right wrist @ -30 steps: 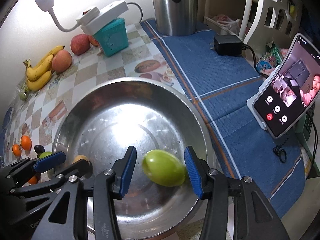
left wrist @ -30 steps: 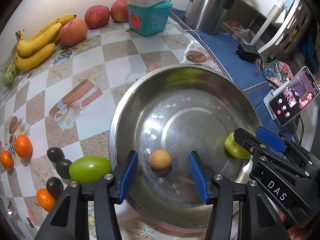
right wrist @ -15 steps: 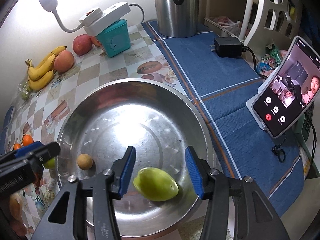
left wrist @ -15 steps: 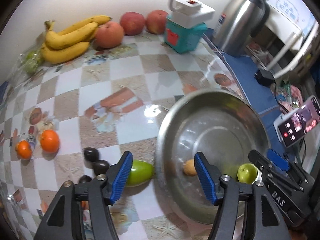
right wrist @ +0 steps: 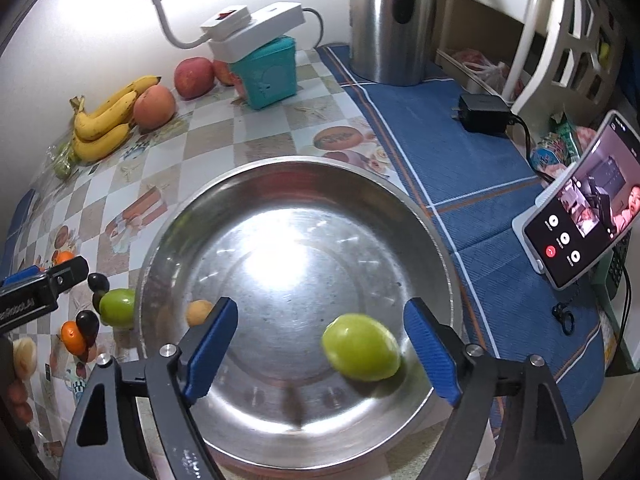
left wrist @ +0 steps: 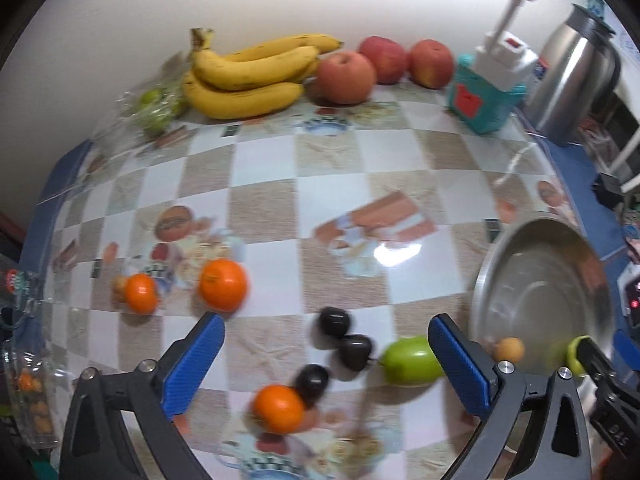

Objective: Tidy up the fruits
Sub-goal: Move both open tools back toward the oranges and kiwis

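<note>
My left gripper [left wrist: 326,364] hangs over the checked tablecloth, its jaws opening wide with nothing gripped. Below it lie three dark plums [left wrist: 354,352], an orange [left wrist: 278,408] and a green fruit [left wrist: 412,360]. The steel bowl [left wrist: 540,272] sits to its right. My right gripper [right wrist: 320,354] hovers above the bowl [right wrist: 300,240], jaws opening. A green fruit [right wrist: 360,352] lies loose on the bowl's floor between the pads and touches neither. A small tan fruit [right wrist: 199,312] rests at the bowl's left side.
Bananas [left wrist: 248,80] and three apples [left wrist: 346,76] line the back wall. A teal box [right wrist: 266,76] carries a power strip beside a steel kettle [right wrist: 390,20]. Two oranges [left wrist: 222,284] lie at the left. A phone on a stand [right wrist: 580,216] and a charger [right wrist: 484,114] stand on the blue cloth.
My left gripper swung left from above the bowl to above the plums and widened. My right gripper widened and the green fruit now lies free in the bowl.
</note>
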Demonstrator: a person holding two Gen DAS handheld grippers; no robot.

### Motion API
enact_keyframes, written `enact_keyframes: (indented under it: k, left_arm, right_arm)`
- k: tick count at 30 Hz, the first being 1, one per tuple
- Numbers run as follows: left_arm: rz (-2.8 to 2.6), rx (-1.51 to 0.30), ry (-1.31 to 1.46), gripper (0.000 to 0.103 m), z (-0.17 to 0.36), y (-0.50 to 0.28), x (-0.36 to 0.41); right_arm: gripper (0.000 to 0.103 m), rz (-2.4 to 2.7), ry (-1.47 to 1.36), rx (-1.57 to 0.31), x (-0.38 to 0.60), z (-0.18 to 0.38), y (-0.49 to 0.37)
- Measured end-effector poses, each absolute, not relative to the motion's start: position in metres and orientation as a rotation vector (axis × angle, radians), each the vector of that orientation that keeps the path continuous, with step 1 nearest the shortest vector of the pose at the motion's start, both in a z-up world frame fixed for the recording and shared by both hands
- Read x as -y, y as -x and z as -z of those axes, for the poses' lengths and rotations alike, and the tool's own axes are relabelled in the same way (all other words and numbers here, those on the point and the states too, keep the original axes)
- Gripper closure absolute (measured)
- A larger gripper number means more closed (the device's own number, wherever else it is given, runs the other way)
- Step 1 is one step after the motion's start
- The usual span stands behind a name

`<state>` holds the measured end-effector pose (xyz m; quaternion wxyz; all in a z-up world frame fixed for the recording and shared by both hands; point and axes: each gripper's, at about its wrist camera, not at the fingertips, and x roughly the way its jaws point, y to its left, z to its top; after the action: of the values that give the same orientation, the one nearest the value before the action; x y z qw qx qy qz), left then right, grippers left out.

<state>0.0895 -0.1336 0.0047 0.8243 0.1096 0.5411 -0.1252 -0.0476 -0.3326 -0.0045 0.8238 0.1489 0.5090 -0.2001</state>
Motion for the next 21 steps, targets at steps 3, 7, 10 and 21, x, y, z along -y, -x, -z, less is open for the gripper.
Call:
enact_keyframes:
  k: [3, 7, 10, 21]
  left_arm:
    - [0.233, -1.147, -0.238, 0.0, -0.005, -0.095, 0.121]
    - [0.217, -1.144, -0.213, 0.0, -0.008, -0.101, 0.106]
    - [0.205, -1.135, -0.19, 0.0, -0.012, -0.105, 0.094]
    - [0.108, -1.075, -0.165, 0.0, -0.023, -0.121, 0.041]
  right_arm:
    - [0.016, 0.42, -0.302, -1.088, 0.326, 0.002, 0.044]
    - [0.015, 0.414, -0.285, -1.09, 0.316, -0.001, 0.041]
    - [0.007, 0.412, -0.277, -1.091, 0.309, -0.003, 0.038]
    - [0.006, 0.372, -0.245, -1.093, 0.276, -0.009, 0.023]
